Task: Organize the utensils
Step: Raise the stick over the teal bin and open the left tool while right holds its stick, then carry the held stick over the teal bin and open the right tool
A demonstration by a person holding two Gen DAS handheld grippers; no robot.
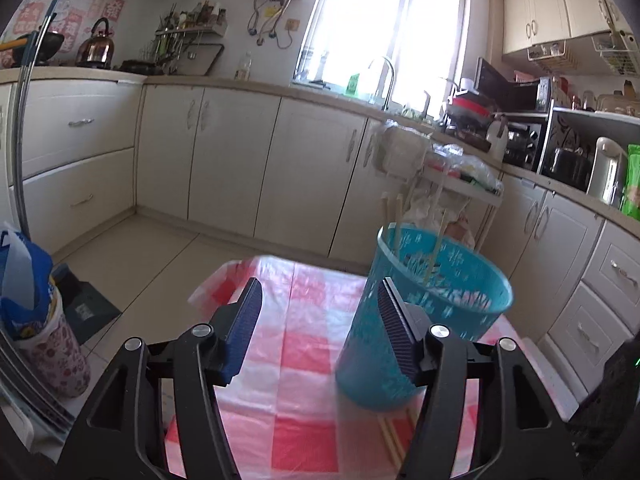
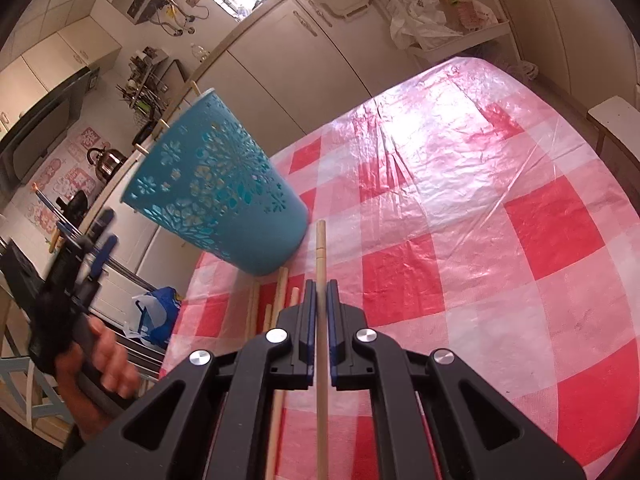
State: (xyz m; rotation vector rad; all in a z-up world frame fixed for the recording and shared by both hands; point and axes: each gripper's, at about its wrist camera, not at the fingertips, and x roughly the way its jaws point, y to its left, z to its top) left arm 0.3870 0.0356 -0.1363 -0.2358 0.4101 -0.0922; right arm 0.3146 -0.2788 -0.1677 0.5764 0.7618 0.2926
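One chopstick (image 2: 320,256) clamped in right gripper (image 2: 319,292) (left gripper (image 1: 320,312) spread, empty): lift tip over blue holder (image 2: 224,192) rim, then release.

I count one teal basket (image 2: 224,196) on my table. Three chopsticks (image 1: 436,246) stand in it. One chopstick (image 2: 321,264) sits between my right tongs' (image 2: 320,286) pads. About four more lie loose (image 2: 280,292) on the cloth beside the basket; my tongs hide their lower ends, so that count is rough.
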